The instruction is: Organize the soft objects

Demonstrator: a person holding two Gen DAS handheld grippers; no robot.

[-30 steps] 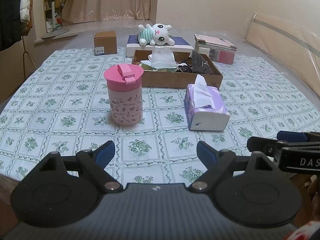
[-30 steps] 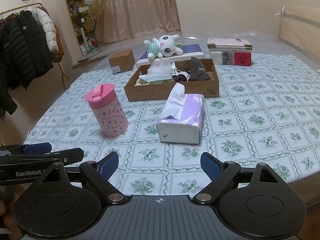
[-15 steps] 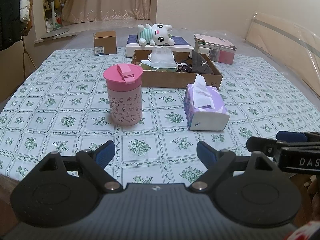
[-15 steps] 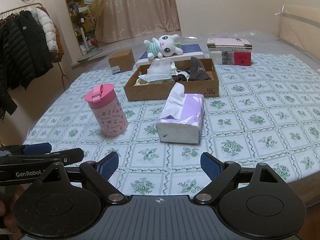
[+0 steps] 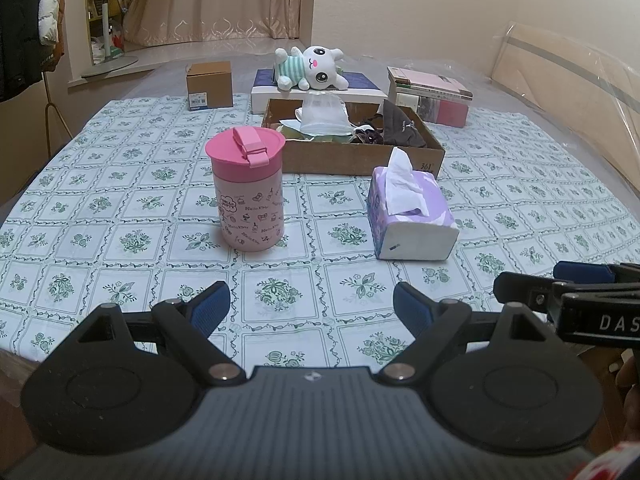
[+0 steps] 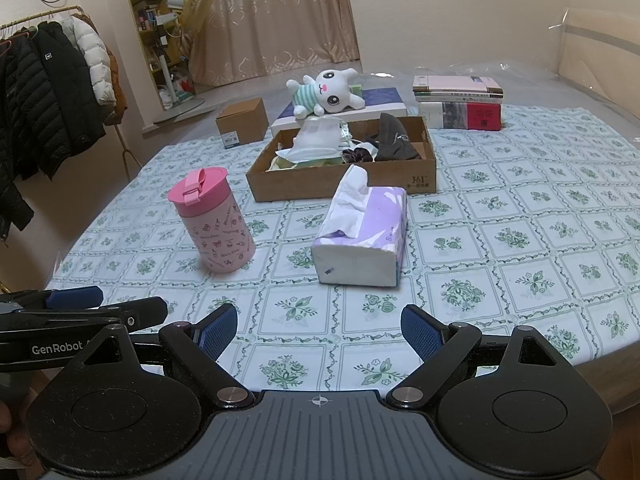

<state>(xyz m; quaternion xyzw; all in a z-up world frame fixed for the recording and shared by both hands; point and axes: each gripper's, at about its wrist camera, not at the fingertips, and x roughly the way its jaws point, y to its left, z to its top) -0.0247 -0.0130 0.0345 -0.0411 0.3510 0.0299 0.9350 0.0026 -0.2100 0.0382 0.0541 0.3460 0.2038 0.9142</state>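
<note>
Grippers side by side at near table edge. Left gripper (image 5: 311, 307): jaws spread wide, nothing between the ribbed blue pads (image 5: 210, 307). Right gripper (image 6: 318, 326): same, wide open and empty. Bodies matte black plastic with round pivot discs; "GenRobot" printed on the left unit's side, "DAS" on the right unit's.

Tablecloth (image 5: 120, 208): smooth, white, green floral squares.

Tissue pack (image 6: 362, 236): soft purple-and-white plastic wrap, blocky, one crumpled white tissue sticking up from the top slot. Sits mid-table, just right of centre, apart from all else.

Pink tumbler (image 5: 247, 188): smooth cylinder, darker pink flip lid, "Hello Kitty" print. Upright, left of the tissue pack.

Cardboard tray (image 6: 344, 178): shallow, corrugated, "361°" on near wall. Holds a white crinkled bag, a dark fabric piece and other soft items, not separable.

Plush rabbit (image 6: 328, 92): white fuzzy toy, striped green top, lying on a flat box (image 6: 384, 100) beyond the tray.

Small brown carton (image 5: 209, 85): far left, white label, unreadable.

Stacked books (image 6: 460, 102): far right.
</note>
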